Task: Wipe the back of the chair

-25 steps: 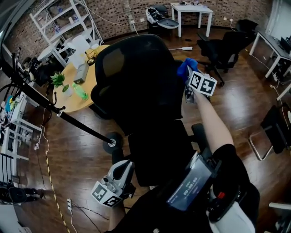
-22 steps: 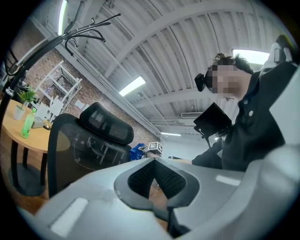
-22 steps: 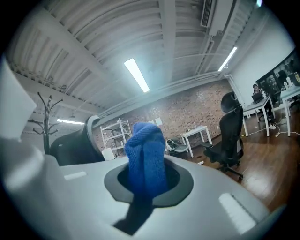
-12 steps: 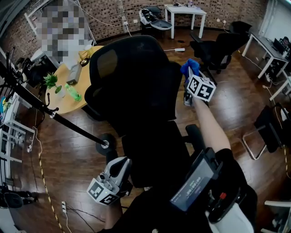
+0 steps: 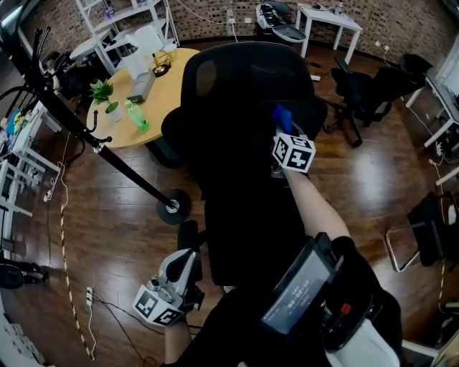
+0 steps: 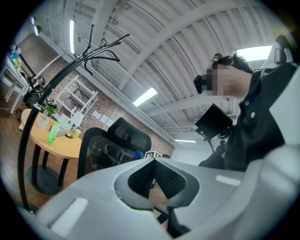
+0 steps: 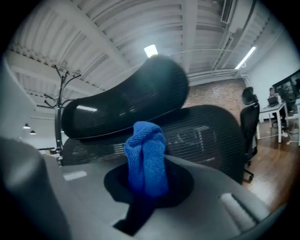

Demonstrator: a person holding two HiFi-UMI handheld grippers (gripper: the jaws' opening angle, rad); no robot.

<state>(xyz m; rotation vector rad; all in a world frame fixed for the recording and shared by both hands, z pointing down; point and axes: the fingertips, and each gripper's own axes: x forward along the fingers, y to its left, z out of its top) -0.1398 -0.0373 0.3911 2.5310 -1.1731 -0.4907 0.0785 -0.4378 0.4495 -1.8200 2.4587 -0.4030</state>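
A black mesh-back office chair (image 5: 244,107) with a headrest (image 7: 126,101) stands in front of me. My right gripper (image 5: 281,123) is shut on a folded blue cloth (image 7: 145,157), and the cloth (image 5: 282,116) rests against the right part of the chair's backrest (image 7: 206,131). My left gripper (image 5: 183,269) hangs low at the left, near the chair's seat, its jaws shut with nothing between them. In the left gripper view the chair (image 6: 110,150) shows from the side, with the left gripper (image 6: 153,176) pointing up toward it.
A black coat stand (image 5: 107,150) leans across the left, its round base (image 5: 174,206) on the wooden floor. A round wooden table (image 5: 136,107) holds a green bottle (image 5: 136,116) and a plant. More black chairs (image 5: 373,89) and white desks (image 5: 326,21) stand beyond.
My right gripper has carried the blue cloth leftward from beside the chair's right edge onto the backrest. The head view has shifted. The left gripper has stayed low.
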